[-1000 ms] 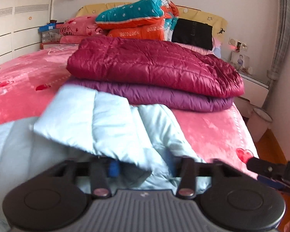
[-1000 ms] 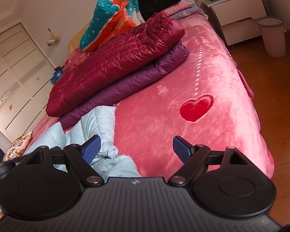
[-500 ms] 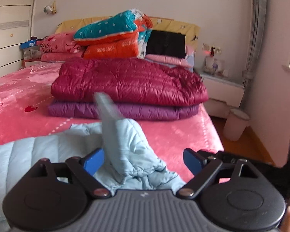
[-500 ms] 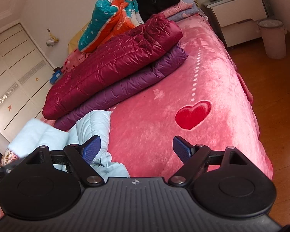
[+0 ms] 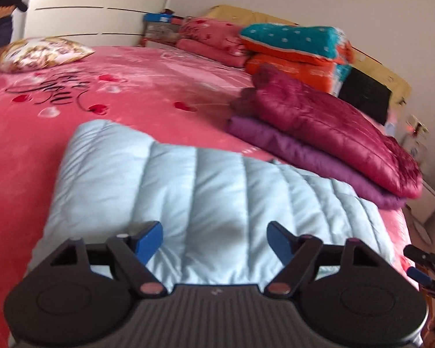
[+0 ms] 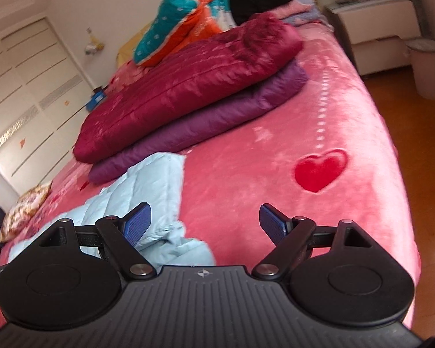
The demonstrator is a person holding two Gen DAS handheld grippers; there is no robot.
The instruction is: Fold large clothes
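Note:
A light blue puffer jacket (image 5: 206, 191) lies spread flat on the pink bed cover (image 5: 116, 92). My left gripper (image 5: 214, 239) hovers just over its near part. Its jaws are closing, but the blue pads stand apart on either side of the fabric and do not press it. In the right wrist view, the jacket's (image 6: 148, 179) right edge lies by the left pad of my right gripper (image 6: 206, 221). That gripper is open over bare bed cover with nothing between its fingers.
A folded maroon jacket (image 5: 333, 116) rests on a purple one (image 5: 290, 145) further up the bed. Stacked quilts (image 5: 295, 43) sit at the headboard and a patterned pillow (image 5: 37, 52) at the left. A person (image 5: 3, 14) stands far left. A cabinet (image 6: 377, 29) and bin (image 6: 429, 66) stand right.
My left gripper let go of the light blue flap it was pinching, then swung left across the jacket, which now lies flat. My right gripper has hardly moved.

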